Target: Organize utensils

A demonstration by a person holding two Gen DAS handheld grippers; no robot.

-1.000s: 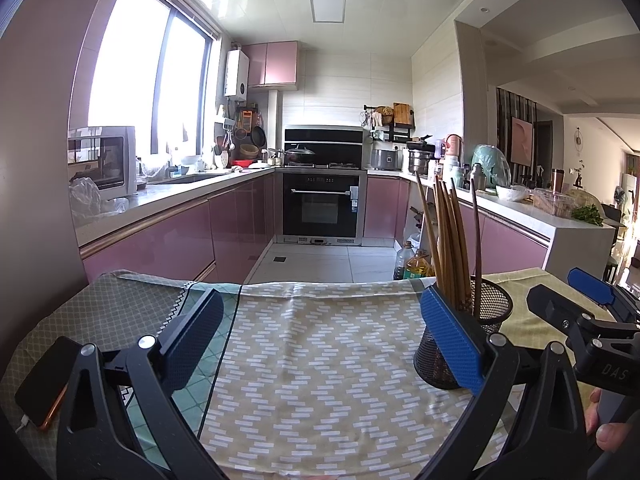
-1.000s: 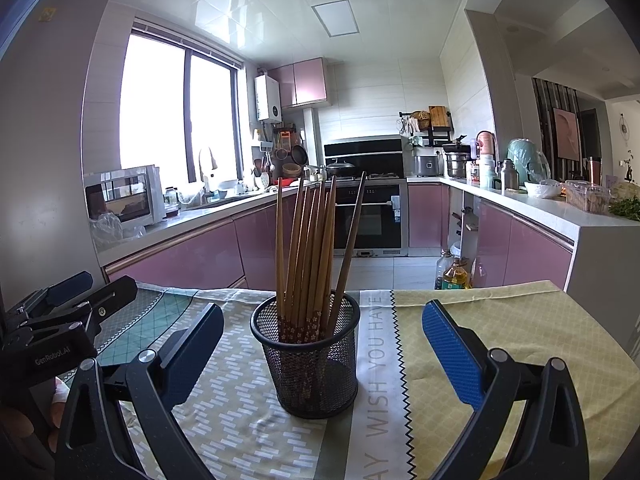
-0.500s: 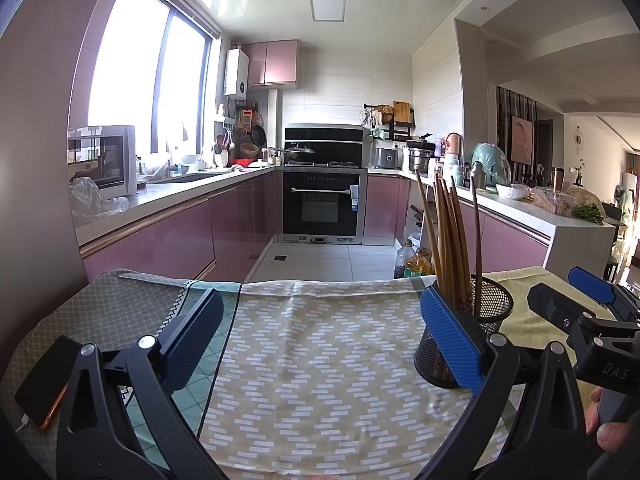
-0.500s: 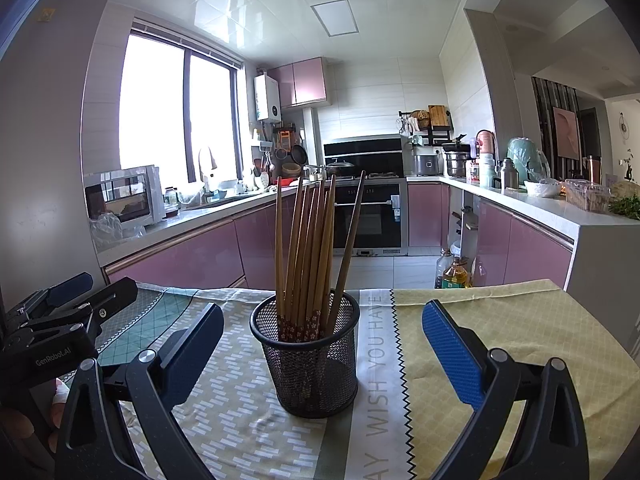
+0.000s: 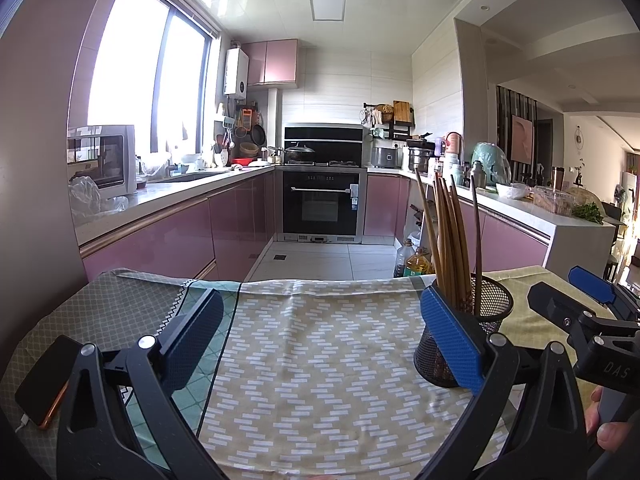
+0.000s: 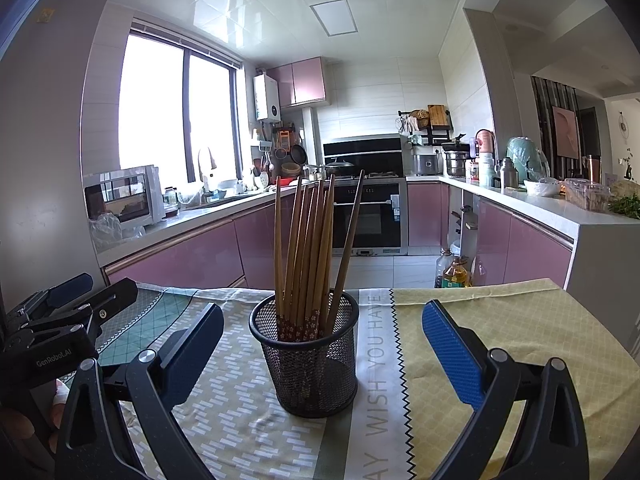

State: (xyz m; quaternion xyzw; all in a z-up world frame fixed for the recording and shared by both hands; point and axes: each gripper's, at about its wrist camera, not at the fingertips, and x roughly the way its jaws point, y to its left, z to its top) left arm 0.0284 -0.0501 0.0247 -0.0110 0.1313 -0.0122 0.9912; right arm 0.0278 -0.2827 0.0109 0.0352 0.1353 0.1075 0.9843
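A black mesh cup [image 6: 306, 354] stands on the patterned tablecloth [image 6: 472, 312] and holds several wooden chopsticks [image 6: 308, 252] upright. My right gripper [image 6: 320, 344] is open and empty, its jaws apart on either side of the cup and a little nearer to me. My left gripper [image 5: 316, 340] is open and empty over the cloth, to the left of the cup [image 5: 466, 340]. The chopsticks [image 5: 448, 236] show there behind its right finger. Each gripper shows at the edge of the other's view.
A phone [image 5: 42, 380] with an orange edge lies on the cloth at the left. Beyond the table's far edge [image 5: 320, 282] is the kitchen floor, with oil bottles [image 6: 452, 272], pink cabinets and an oven.
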